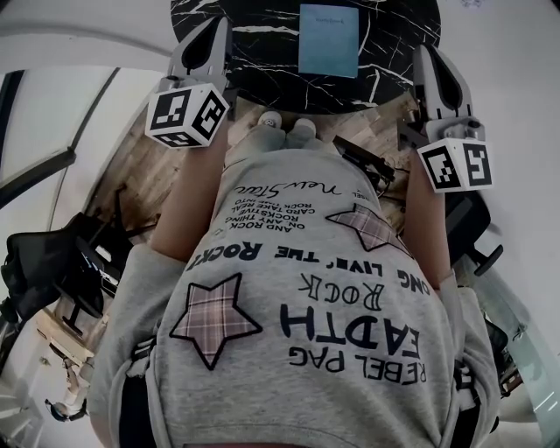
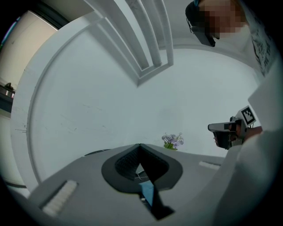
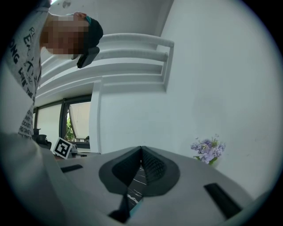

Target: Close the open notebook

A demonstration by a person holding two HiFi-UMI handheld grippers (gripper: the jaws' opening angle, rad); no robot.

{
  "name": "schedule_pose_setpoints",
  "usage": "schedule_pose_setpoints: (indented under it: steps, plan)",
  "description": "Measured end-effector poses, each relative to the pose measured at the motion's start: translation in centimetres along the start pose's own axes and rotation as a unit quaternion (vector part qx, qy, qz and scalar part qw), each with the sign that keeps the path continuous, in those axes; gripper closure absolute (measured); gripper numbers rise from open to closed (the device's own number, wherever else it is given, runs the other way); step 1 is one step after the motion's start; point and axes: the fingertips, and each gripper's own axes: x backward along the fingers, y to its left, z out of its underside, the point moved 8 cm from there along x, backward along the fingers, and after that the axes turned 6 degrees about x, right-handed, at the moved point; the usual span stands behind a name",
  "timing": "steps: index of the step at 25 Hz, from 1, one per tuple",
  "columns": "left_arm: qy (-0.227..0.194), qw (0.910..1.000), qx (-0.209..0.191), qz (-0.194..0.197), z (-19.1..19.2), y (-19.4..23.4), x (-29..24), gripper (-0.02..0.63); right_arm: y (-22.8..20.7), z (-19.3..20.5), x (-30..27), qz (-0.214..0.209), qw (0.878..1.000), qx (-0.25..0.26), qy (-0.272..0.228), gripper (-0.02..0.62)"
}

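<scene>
black marble table | blue notebook flat on it, long axis pointing away, sitting between left gripper and right gripper | both jaws pinched together, empty | neither looks nearer

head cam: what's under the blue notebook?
The blue notebook lies flat on the black, white-veined tabletop. Whatever sits directly beneath its cover is hidden; nothing sticks out around its edges.

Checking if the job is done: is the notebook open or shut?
Shut: the notebook lies flat on the black table, showing only one blue cover, no spread pages.
</scene>
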Motion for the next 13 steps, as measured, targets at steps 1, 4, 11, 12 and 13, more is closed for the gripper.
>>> schedule_pose_setpoints:
  steps: [1,4,11,12,13]
  plan:
    - [0.0,1.0,0.0,-0.002,0.0,0.08,0.16,0.598,0.11,-0.04,0.02,-0.001,1.0,0.0,0.001,0.583]
    - [0.001,1.0,0.0,-0.005,0.0,0.23,0.47,0.598,0.34,-0.13,0.08,-0.002,1.0,0.001,0.004,0.583]
    - [0.005,0.9999,-0.007,-0.008,0.58,0.42,0.27,0.598,0.13,0.49,-0.16,0.001,1.0,-0.002,0.007,0.583]
    - [0.005,0.9999,-0.009,-0.008,0.58,0.4,0.16,0.598,0.04,0.54,-0.22,0.001,1.0,-0.002,0.006,0.583]
    - [0.005,0.9999,-0.01,-0.007,0.59,0.38,0.04,0.598,-0.04,0.58,-0.27,0.002,1.0,-0.002,0.006,0.583]
